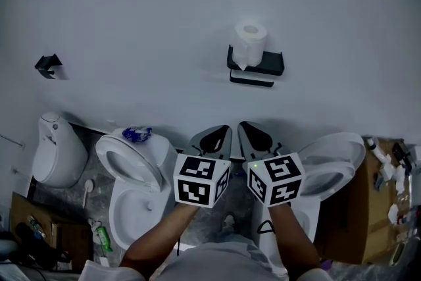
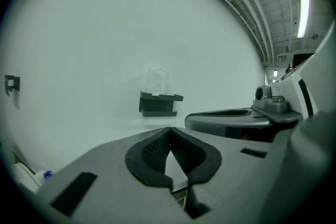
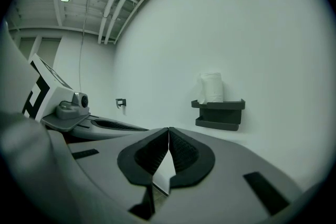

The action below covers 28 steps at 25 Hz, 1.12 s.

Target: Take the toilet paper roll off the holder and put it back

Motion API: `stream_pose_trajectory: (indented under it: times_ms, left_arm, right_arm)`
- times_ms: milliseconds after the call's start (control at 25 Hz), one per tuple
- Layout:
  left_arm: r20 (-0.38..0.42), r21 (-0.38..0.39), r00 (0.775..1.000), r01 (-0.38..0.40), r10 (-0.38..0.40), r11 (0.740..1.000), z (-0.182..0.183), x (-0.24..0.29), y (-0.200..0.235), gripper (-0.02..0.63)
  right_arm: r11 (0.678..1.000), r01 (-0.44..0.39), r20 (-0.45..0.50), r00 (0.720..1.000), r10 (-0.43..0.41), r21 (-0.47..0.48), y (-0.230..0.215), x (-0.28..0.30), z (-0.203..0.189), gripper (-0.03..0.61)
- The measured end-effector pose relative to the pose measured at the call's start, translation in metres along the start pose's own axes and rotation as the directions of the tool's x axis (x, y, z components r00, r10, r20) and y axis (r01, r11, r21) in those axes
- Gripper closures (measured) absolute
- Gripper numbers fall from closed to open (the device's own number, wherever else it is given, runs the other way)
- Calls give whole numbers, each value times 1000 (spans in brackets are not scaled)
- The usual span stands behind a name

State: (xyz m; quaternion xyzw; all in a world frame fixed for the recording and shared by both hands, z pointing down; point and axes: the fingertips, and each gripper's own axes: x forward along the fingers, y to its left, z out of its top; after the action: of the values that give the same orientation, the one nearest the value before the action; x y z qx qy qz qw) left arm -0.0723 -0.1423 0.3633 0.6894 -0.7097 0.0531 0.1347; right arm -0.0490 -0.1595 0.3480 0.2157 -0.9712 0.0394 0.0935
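1. Toilet paper roll [image 1: 250, 36]: white, soft-looking cylinder. It stands upright on end on the left part of its holder, with a loose tail hanging over the front edge.
2. Holder [image 1: 256, 62]: black, boxy shelf with a raised lip and a flat bar beneath, fixed to the wall [image 1: 164, 3], which is pale, smooth and matt.
3. Left gripper [image 2: 170, 129]: grey body with dark ribbed pads. The jaws meet at the tips with nothing between them. It points toward the wall, well apart from the roll.
4. Right gripper [image 3: 168, 129]: same build, jaws pressed together and empty, held just beside the left one. Only a stretch of the wall lies between the pair and the holder.
5. Marker cubes [image 1: 200, 179]: white with black squares, one on each gripper, above the person's forearms.
6. Hook [image 1: 48, 65]: small, black, on the wall far to the left.
7. Left toilet [image 1: 135, 187]: glossy white, seat raised, with a blue-and-white wrapper [image 1: 137, 134] on its rear ledge.
8. Right toilet [image 1: 332, 168]: glossy white, oval bowl, beside a cardboard box [image 1: 368, 207].
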Motion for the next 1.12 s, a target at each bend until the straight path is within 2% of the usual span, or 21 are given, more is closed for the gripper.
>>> stream_pose_trajectory:
  times_ms: [280,600,1120]
  left_arm:
    - [1,4,1000,-26,26,1000,17,41,4,611]
    - [15,2,998,-57,57,998,33,75,7,609]
    - [27,-5,997,-67,67,998,44,96,19,611]
  right_arm:
    - [1000,-28,37,999,28,6,-38,24,22,575]
    - [1000,-20,83,996,22,-23,-76,43,51,575]
    - [999,9,97,995,-5,-40,-101,62,71,575]
